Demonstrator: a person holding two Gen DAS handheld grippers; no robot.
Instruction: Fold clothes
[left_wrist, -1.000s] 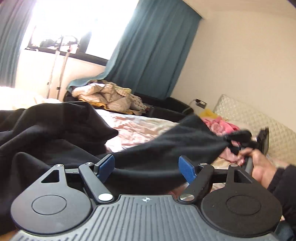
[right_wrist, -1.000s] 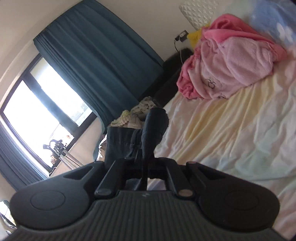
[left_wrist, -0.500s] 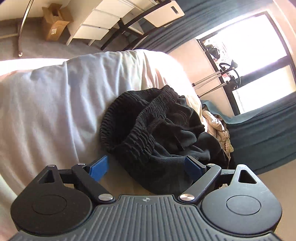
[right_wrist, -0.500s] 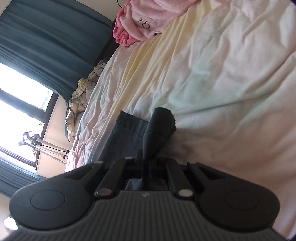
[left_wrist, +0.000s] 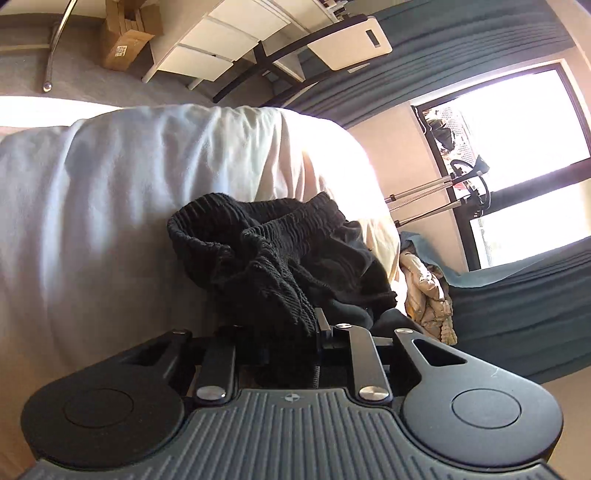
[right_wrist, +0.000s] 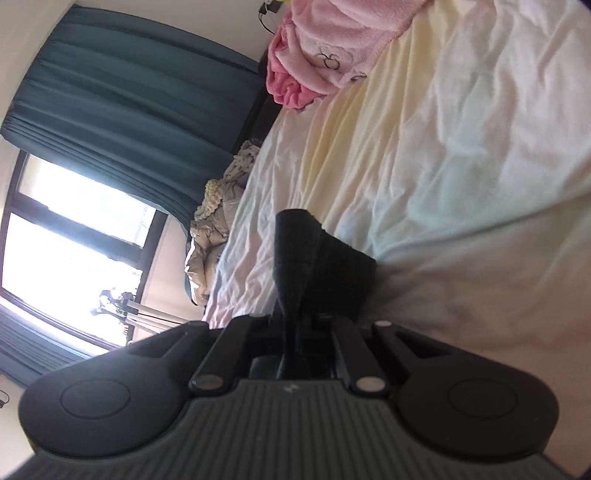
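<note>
My left claw (left_wrist: 284, 332), jaws just drawn in, pinches the bunched ribbed waistband of the black garment (left_wrist: 280, 254), heaped just ahead of it on the pale bedsheet (left_wrist: 110, 206). My right claw (right_wrist: 295, 325) clamps another dark fold.

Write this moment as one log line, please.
left gripper: jaws just closed on black garment's ribbed waistband | right gripper: shut on dark fabric end | surface: bed sheet

Black ribbed left gripper (left_wrist: 280, 332); silver screws
</note>
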